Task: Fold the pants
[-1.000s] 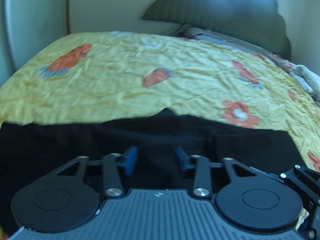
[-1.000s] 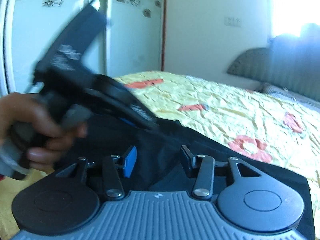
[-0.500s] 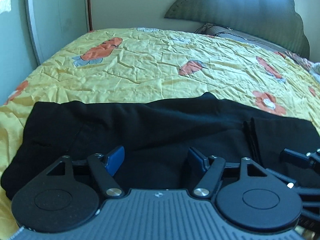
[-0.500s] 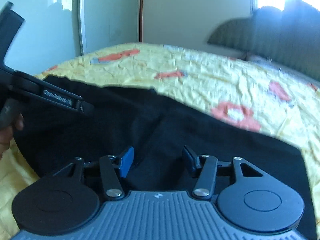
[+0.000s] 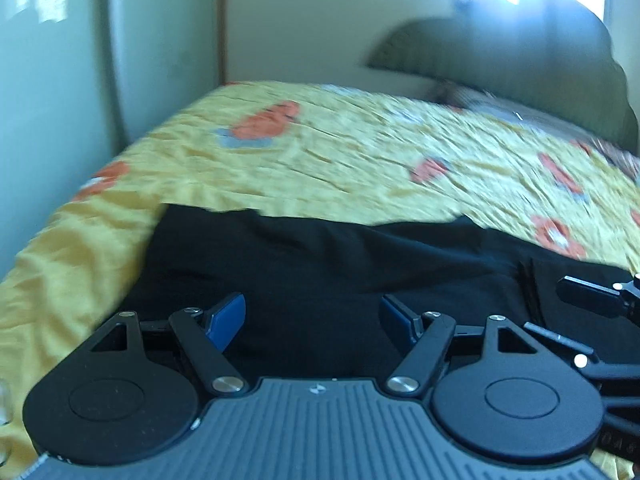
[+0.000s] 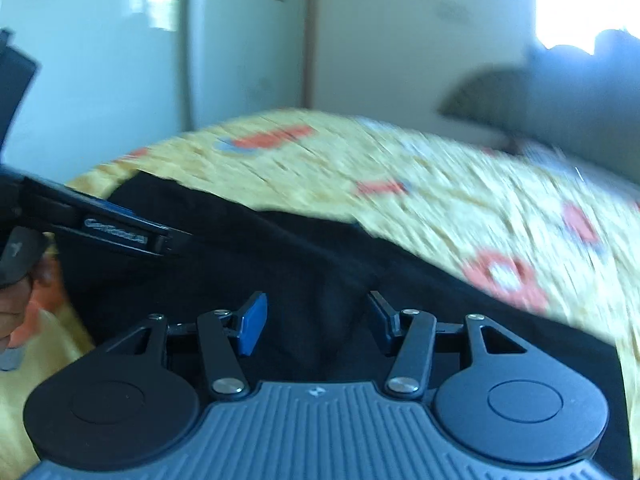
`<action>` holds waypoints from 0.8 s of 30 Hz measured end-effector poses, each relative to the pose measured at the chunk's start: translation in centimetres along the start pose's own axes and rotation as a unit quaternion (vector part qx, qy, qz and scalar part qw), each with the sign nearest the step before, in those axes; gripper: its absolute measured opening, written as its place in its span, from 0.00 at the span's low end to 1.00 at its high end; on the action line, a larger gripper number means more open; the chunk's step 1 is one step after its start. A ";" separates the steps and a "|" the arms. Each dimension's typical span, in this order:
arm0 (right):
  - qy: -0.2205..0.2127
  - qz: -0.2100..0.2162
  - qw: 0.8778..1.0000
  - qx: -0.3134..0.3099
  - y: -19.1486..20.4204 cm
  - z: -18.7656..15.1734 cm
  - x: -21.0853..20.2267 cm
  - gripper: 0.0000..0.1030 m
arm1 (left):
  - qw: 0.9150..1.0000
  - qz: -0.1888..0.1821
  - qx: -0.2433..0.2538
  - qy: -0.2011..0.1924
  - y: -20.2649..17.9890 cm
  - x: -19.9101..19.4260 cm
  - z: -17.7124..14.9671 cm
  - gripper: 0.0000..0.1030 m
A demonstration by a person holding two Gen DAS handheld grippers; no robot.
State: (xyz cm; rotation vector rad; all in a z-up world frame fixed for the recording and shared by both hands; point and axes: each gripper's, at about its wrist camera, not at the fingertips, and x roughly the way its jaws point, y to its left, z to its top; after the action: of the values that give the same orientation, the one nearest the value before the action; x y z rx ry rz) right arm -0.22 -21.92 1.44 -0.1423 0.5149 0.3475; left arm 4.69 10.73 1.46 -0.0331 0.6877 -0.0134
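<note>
The black pants lie flat on the yellow flowered bedspread, just in front of and under both tongs, as a compact dark block w/ a stacked fold edge visible at the right of the left gripper. I judge the folding mostly done, maybe one more fold or some smoothing is left; both views are blurred, so not sure. The left gripper has its blue pads wide apart, nothing between them. The right gripper is also wide, empty, above the cloth. Around: headboard far ahead, wardrobe doors at left. Only obstacle: the 2 tongs are close together, may collide.
</note>
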 end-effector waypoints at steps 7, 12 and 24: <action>-0.043 0.103 0.984 -0.141 8.4 2.1 1.2 0.52 | 0.991 0.053 -0.123 0.001 8.5 -3.1 -0.7 0.72; -0.079 0.120 0.948 -0.284 15.9 1.8 2.8 0.49 | 0.974 0.027 -0.222 0.024 13.4 -3.2 -1.2 0.65; -0.047 0.129 0.943 -0.303 20.2 2.2 7.3 0.18 | 0.951 -0.045 -0.304 0.045 14.5 -1.7 -1.9 0.49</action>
State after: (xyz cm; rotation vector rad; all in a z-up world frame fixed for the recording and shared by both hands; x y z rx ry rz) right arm -0.52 -0.49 -1.34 -0.6556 0.3170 0.7612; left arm 2.19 25.26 0.54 -0.6608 0.7603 0.1120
